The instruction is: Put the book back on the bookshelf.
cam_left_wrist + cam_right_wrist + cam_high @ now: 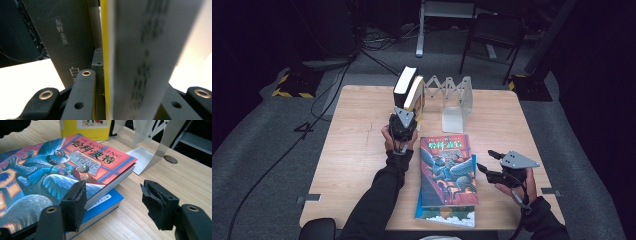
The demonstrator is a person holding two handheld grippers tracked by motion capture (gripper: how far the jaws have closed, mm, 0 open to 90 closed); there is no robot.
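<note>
My left gripper [410, 112] is shut on a yellow-covered book [415, 94], holding it upright by its spine [140, 57]. That book stands right beside a dark book [405, 80], whose grey cover [67, 37] fills the left of the left gripper view. Both are at the left end of a metal folding book rack [453, 97]. My right gripper [485, 159] stands open at the right edge of a colourful picture-cover book [62, 162]. This book lies flat on a blue book [106, 201]. The right gripper's left jaw is just in front of the top book's corner, and nothing is between the pads.
The wooden table [357, 145] has bare room on its left side and at the right of the stack [175, 177]. The rack's flat metal foot [141, 157] lies behind the stack. Beyond the table stand a chair [492, 35] and cables on the dark floor.
</note>
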